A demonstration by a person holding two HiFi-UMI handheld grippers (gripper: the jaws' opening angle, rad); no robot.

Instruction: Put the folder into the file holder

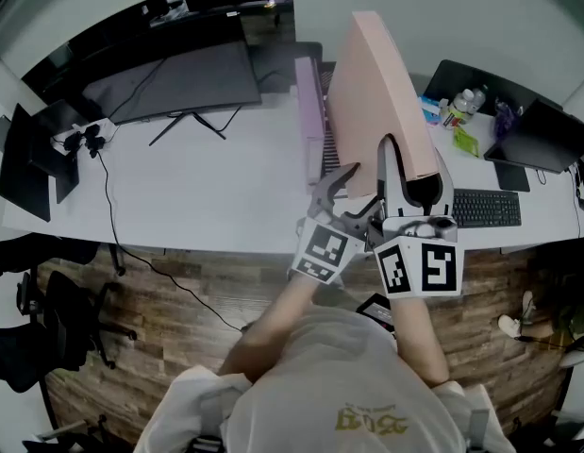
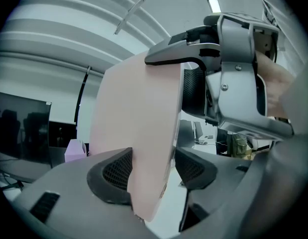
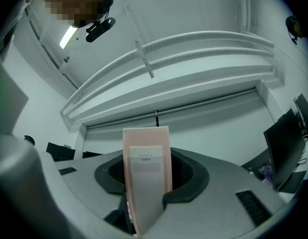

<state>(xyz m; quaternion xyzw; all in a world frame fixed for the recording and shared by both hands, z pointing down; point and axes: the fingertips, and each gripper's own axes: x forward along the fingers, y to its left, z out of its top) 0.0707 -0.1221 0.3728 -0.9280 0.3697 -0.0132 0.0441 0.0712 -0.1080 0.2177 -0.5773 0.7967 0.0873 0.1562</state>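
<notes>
The right tool (image 3: 149,176) is clamped on the narrow spine edge of the pink folder (image 1: 381,102), with the spine label facing its camera. The left tool (image 2: 151,171) grips the folder's lower part across its flat sides. The folder is held upright and slightly tilted in the air above the white counter (image 1: 207,192). In the head view its left edge runs just beside the lavender file holder (image 1: 308,111). Bare counter stretches left of the holder to the monitor (image 1: 174,81). A keyboard (image 1: 487,208) and bottles (image 1: 466,102) crowd the right.
</notes>
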